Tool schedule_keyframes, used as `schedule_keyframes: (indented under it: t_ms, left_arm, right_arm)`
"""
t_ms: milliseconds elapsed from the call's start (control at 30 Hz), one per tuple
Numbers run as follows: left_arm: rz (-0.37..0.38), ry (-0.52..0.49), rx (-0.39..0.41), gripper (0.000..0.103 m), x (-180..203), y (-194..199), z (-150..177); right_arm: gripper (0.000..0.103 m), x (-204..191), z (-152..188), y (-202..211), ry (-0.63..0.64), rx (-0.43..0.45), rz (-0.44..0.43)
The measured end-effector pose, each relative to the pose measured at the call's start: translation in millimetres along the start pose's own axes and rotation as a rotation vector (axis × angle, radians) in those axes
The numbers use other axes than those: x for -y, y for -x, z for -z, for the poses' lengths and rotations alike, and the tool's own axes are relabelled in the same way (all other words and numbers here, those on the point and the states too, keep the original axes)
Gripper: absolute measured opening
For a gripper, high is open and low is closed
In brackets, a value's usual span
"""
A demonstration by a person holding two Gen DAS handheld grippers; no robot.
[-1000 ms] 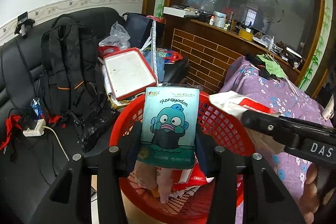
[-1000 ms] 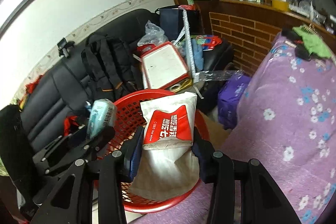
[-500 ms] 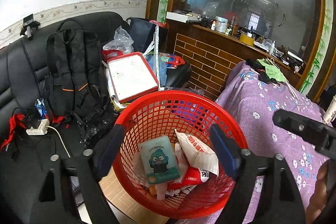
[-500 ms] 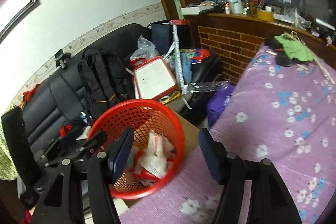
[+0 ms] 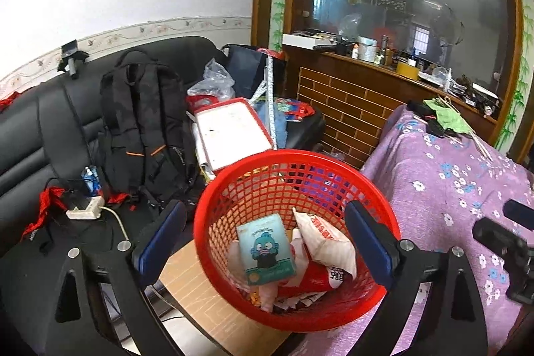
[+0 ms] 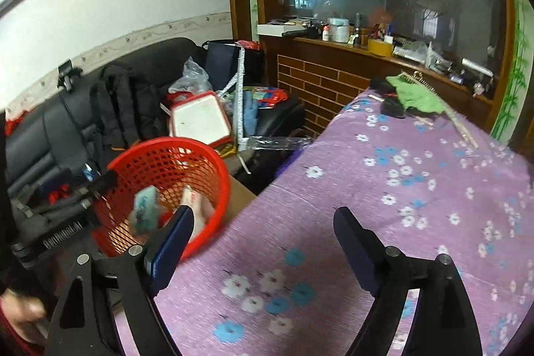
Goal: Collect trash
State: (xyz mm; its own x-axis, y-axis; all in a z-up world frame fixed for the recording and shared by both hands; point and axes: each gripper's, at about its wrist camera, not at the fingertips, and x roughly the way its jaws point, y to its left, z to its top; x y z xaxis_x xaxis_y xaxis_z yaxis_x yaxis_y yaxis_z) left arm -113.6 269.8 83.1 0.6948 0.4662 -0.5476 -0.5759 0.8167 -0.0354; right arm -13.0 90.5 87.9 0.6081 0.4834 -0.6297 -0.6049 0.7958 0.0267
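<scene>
- The left gripper point(image 5: 263, 242) hangs over the red mesh basket point(image 5: 383, 216); its fingers have just been opening and stand wide apart with nothing between them.
- A teal tissue pack point(image 5: 266, 249) with a cartoon fish lies in the basket, beside a white-and-red wipes pouch point(image 5: 325, 242).
- The right gripper point(image 6: 263, 242) is over the purple floral cloth point(image 6: 400, 175), fingers likewise just spread and empty.
- The basket point(image 6: 213, 169) stands beside the cloth-covered worktop.
</scene>
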Motion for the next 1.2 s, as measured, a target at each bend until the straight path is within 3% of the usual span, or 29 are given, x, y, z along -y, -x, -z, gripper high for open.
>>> schedule_keyframes:
  t_ms: [367,567,767,1200]
  left_arm:
    - [-0.144,-0.071,0.044,0.099,6.9,29.1,14.2]
    - [-0.117,-0.105,0.050,0.100,16.3,51.9,25.0]
    - [-0.190,-0.166,0.112,0.100,36.3,70.9,39.9]
    - [-0.173,-0.232,0.077,0.100,59.3,76.8,45.6]
  right_arm:
    - [0.095,4.3,24.5,23.8,0.048,0.002,0.088]
    - [0.097,12.2,47.2,56.3,0.045,0.021,0.110]
    - [0.100,22.7,71.0,84.6,0.022,0.045,0.147]
    - [0.101,29.1,89.0,101.5,0.031,0.069,0.178]
